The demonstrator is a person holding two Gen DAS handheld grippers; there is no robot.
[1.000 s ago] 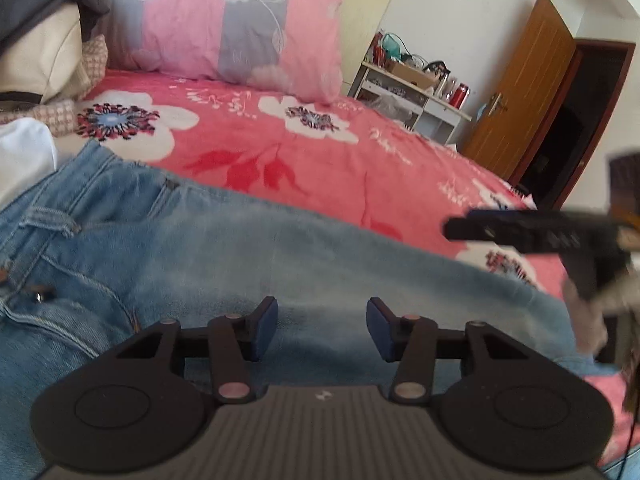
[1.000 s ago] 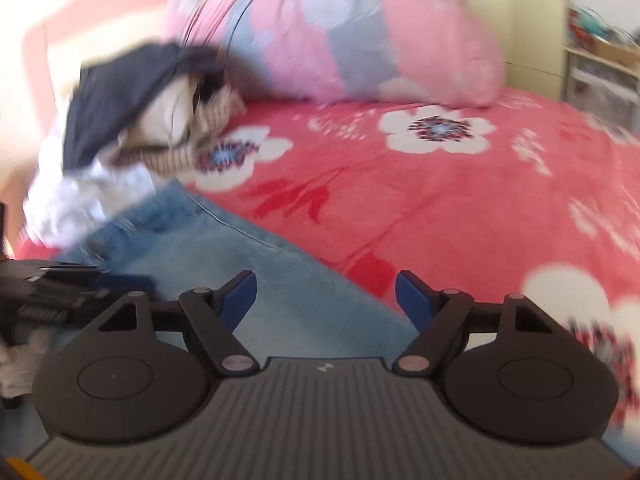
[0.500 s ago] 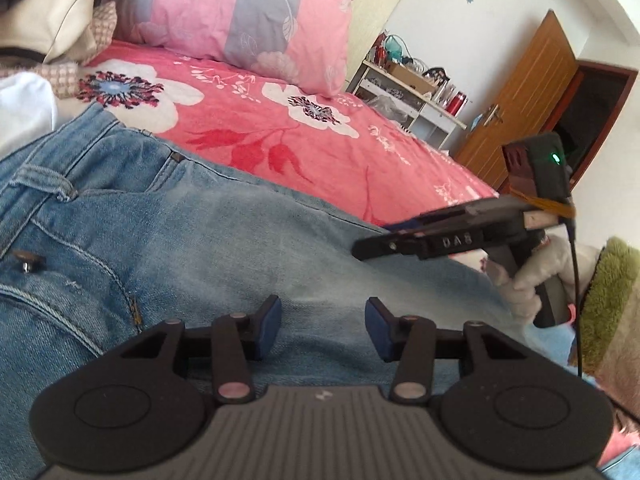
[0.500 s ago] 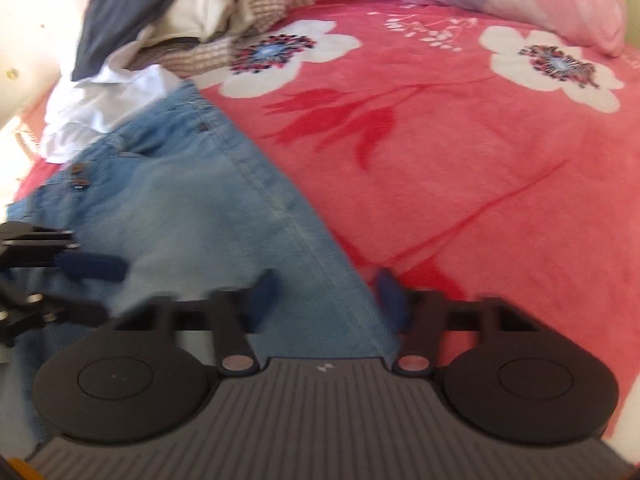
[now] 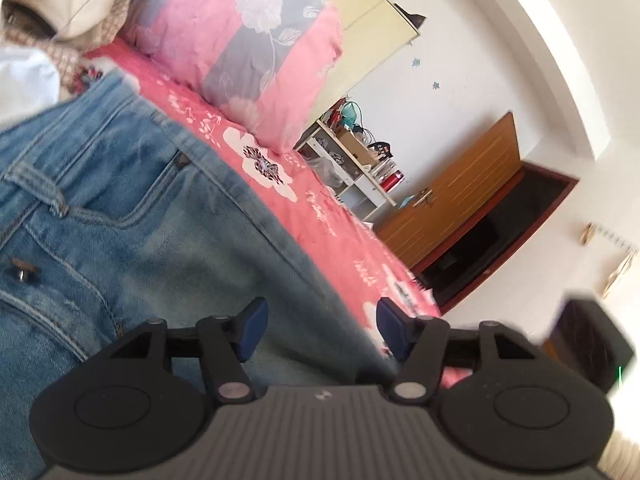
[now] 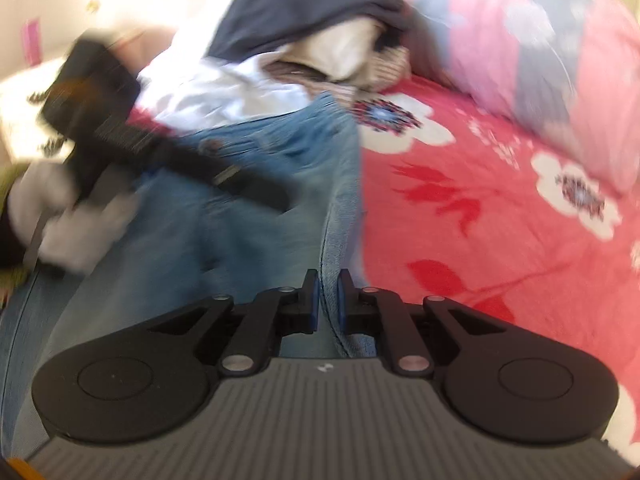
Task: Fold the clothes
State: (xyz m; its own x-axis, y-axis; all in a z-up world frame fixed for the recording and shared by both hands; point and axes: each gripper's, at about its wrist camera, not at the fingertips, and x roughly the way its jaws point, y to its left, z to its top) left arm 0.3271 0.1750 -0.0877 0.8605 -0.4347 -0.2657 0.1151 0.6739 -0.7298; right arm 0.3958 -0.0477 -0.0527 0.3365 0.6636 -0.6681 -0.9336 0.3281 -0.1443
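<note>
Right claw [image 6: 327, 294] closing on blurred jeans [image 6: 256, 184]

Both views are fisheye looks from a wrist, each along its own gripper's two fingers. The left wrist view sits low and close over the waist end of the jeans [image 5: 132, 240], rolled so the bed slopes, and faces across the red floral bedspread [image 5: 320, 216] toward the wooden door [image 5: 460, 204], with the pink pillow [image 5: 256, 44] above the jeans. The right wrist view looks down more steeply along the jeans' edge from close by, facing the pile of clothes [image 6: 304, 28] beyond the jeans' waistband and the same pillow to the right of it. Both share the jeans, bedspread, pillow and clothes pile; the right view also catches the left gripper [image 6: 276, 196], blurred, over the jeans.
</note>
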